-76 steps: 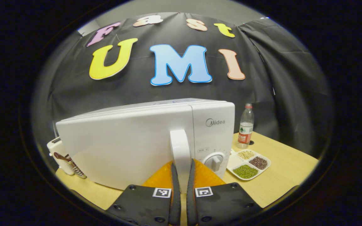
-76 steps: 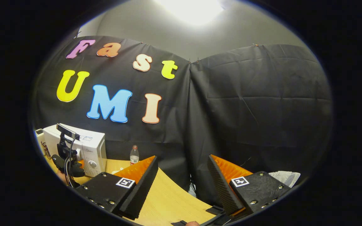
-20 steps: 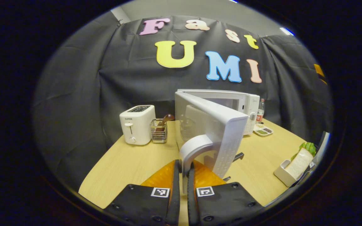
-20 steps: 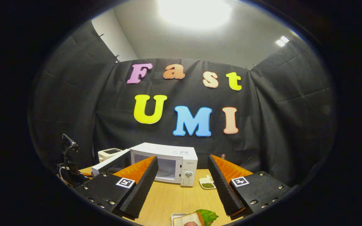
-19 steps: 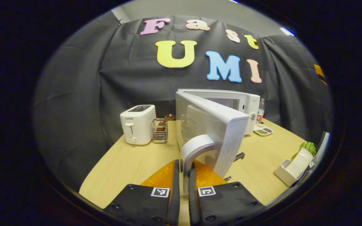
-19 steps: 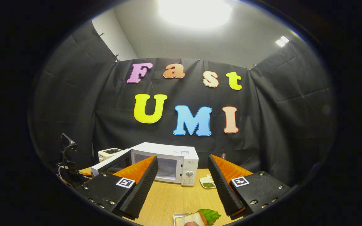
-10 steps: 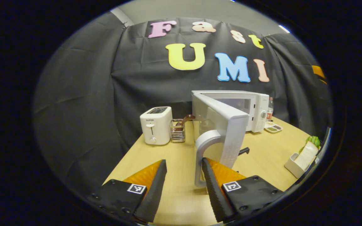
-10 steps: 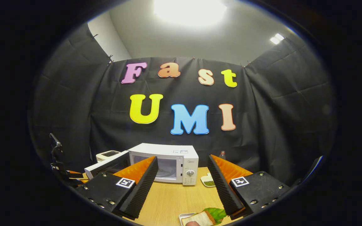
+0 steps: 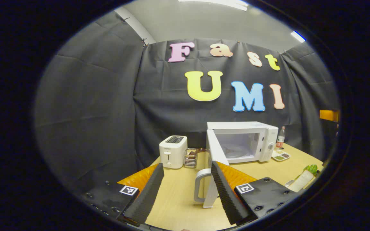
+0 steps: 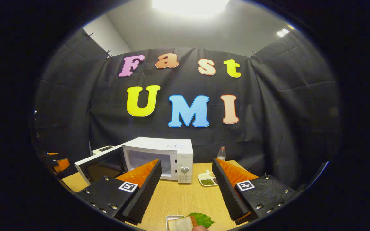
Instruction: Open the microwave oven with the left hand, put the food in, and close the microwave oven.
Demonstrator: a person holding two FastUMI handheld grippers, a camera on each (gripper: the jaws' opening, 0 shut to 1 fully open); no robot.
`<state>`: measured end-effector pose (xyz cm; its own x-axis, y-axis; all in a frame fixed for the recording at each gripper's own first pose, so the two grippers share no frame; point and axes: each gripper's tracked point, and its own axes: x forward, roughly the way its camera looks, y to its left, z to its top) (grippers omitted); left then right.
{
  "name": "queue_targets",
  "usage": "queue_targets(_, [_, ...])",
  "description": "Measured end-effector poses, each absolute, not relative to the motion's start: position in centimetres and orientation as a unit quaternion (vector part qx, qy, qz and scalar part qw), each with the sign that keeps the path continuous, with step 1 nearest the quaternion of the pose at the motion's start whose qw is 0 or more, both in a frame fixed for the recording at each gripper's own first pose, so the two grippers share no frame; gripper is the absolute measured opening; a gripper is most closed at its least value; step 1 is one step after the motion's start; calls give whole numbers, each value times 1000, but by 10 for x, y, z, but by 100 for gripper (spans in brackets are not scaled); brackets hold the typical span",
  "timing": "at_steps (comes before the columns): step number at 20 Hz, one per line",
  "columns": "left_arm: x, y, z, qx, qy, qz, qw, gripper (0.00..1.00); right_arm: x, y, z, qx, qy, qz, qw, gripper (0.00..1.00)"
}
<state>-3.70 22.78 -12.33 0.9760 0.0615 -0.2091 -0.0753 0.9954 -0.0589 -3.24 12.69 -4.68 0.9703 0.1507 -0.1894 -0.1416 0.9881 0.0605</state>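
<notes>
Door is open; my left gripper [image 9: 186, 189] and right gripper [image 10: 186, 186] both gape, grasping nothing. Sandwich [image 10: 185, 223] in tray at table's [image 10: 178, 199] near edge: soft, light, squashy; I'd pinch its sides gently.

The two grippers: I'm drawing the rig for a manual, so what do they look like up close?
Both the left gripper and the right gripper have two wedge-shaped fingers with ribbed inner faces, each mounted on a dark block fixed with screws. Each block carries a small square black-and-white marker on top.
</notes>
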Motion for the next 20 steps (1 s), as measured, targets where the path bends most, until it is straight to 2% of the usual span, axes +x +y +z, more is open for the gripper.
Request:
queue_targets(1, [-41, 223, -109, -33, 95, 37, 994, 99, -30, 122, -56, 25, 112, 83, 990, 96])
queue_targets(2, [-44, 219, -97, -32, 84, 40, 995, 94, -29, 118, -64, 30, 128, 93, 987, 96])
queue_targets(4, [-52, 209, -72, -30, 63, 50, 996, 98, -27, 114, -87, 49, 168, 116, 978, 96])
queue_targets(6, [-58, 196, -48, -33, 39, 56, 997, 91, -30, 109, -112, 72, 215, 134, 965, 96])
queue_targets(7, [-61, 189, -39, -32, 33, 57, 997, 94, -32, 107, -125, 81, 237, 142, 958, 96])
queue_targets(9, [-66, 178, -24, -27, 22, 59, 998, 91, -36, 104, -150, 95, 280, 156, 943, 98])
queue_targets(13, [-69, 157, -5, -21, 11, 60, 998, 98, -52, 98, -196, 123, 356, 171, 911, 98])
queue_targets(15, [-70, 147, 3, -19, 5, 60, 998, 94, -61, 98, -216, 136, 389, 178, 894, 99])
queue_targets(16, [-71, 143, 9, -19, 0, 59, 998, 98, -65, 98, -224, 139, 402, 182, 886, 99])
queue_targets(20, [-71, 124, 23, -26, -6, 51, 998, 99, -88, 99, -260, 132, 452, 206, 858, 99])
